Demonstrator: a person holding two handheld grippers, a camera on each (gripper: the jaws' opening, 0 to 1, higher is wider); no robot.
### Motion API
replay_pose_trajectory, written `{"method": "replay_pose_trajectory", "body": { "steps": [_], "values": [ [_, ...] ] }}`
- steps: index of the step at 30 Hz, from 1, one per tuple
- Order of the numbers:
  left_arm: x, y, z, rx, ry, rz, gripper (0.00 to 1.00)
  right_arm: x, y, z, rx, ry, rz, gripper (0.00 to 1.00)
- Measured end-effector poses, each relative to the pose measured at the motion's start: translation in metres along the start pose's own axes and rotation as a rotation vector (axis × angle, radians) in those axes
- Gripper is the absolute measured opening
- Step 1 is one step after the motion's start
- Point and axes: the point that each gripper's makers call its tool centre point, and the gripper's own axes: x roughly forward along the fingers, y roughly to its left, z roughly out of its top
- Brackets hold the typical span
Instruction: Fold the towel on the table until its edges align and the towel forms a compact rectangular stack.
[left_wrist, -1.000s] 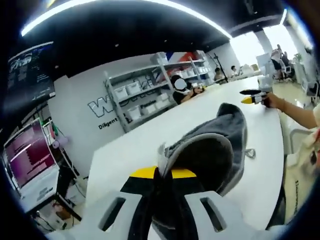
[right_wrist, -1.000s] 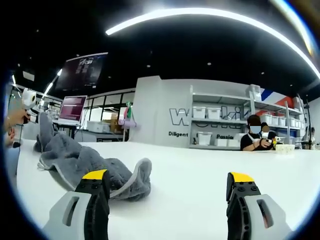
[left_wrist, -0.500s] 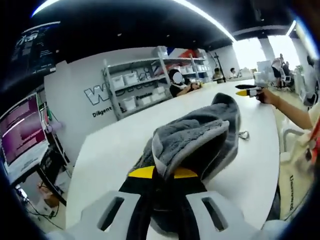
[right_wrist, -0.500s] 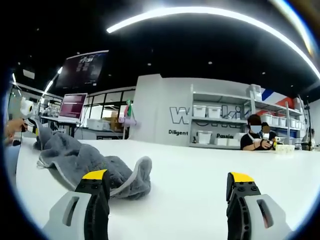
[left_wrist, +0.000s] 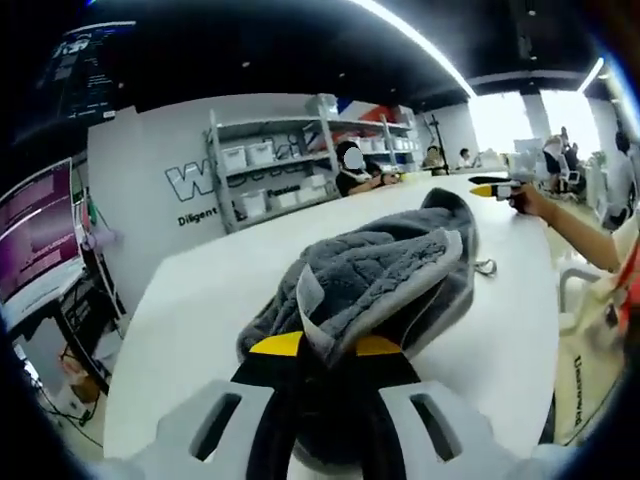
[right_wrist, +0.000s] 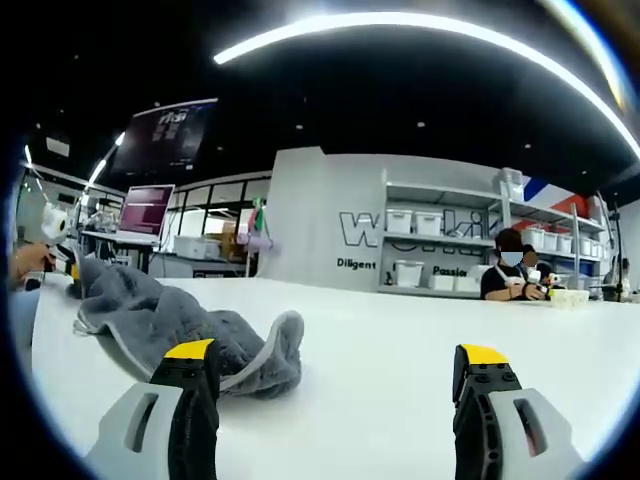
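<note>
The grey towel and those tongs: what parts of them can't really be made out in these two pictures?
- Left gripper view: the left tongs are shut on the towel, so the pinched edge is hidden between the tips.
- Left gripper view: the towel's far end is hidden behind its own raised hump.
- Right gripper view: the towel runs behind a tip of the open right tongs.
- Right gripper view: the left tongs are cut by the edge, too small.

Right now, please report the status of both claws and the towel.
Left claw shut on towel edge. Right claw open, holding nothing. Towel bunched on table, not folded. Nothing in the way.
</note>
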Motion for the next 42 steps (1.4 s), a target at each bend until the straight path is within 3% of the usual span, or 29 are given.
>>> {"method": "replay_pose_trajectory", "body": {
  "steps": [5,15,20,22,28,38,42],
  "values": [
    [0.001,-0.005,0.001,0.016,0.014,-0.009,0.23,0.0,0.0,0.0,0.0,0.0,0.0,0.99],
    [0.007,-0.014,0.009,-0.099,-0.032,-0.03,0.65,0.0,0.001,-0.001,-0.003,0.006,-0.001,0.99],
    [0.004,-0.004,0.013,-0.155,-0.036,0.036,0.92,0.001,0.001,-0.002,-0.008,0.011,0.001,0.99],
    [0.001,-0.001,0.014,-0.155,-0.031,0.064,0.98,0.001,0.001,-0.002,-0.009,0.013,0.001,0.99],
    [-0.009,-0.002,0.024,-0.166,-0.067,0.078,0.99,0.001,0.002,-0.003,-0.011,0.015,0.001,0.99],
    [-0.027,-0.026,0.047,-0.141,-0.087,0.044,0.99,0.002,0.001,-0.004,-0.015,0.021,0.0,0.99],
    [-0.032,-0.043,0.065,-0.141,-0.158,0.013,0.99,0.003,0.001,-0.004,-0.016,0.021,0.001,0.99]
  ]
}}
